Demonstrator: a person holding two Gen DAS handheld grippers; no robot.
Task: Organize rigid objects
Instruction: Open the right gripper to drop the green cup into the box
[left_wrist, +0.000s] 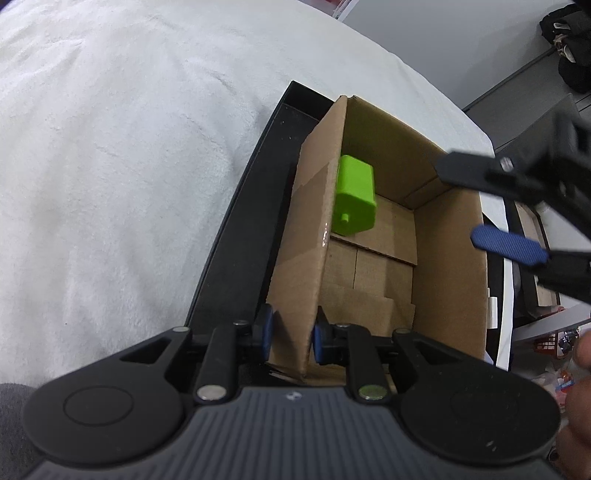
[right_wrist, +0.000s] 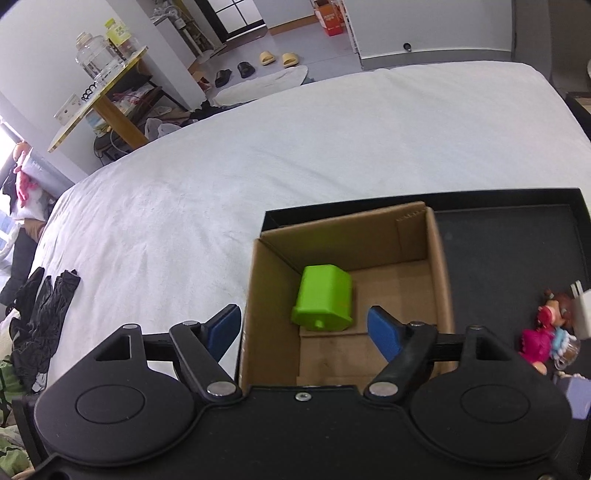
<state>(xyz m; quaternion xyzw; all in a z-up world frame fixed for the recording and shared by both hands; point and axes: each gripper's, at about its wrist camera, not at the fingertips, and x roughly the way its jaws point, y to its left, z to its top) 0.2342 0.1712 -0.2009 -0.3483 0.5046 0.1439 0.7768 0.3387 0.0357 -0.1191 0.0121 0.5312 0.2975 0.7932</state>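
Observation:
A green plastic block (left_wrist: 354, 195) with a small peg lies on its side inside an open cardboard box (left_wrist: 448, 266); it also shows in the right wrist view (right_wrist: 325, 297). The box (right_wrist: 441, 273) stands in a black tray (right_wrist: 517, 254) on a white bedsheet. My left gripper (left_wrist: 290, 338) is shut on the box's near-left wall. My right gripper (right_wrist: 304, 328) is open and empty above the box's near side, one finger outside the left wall, one inside. It shows in the left wrist view (left_wrist: 484, 206) at the right.
A small doll (right_wrist: 546, 328) and other small items lie in the tray's right part. Black gloves (right_wrist: 40, 314) lie at the sheet's left edge. The black tray rim (left_wrist: 236, 221) runs left of the box. Wide white sheet (right_wrist: 295, 140) lies beyond.

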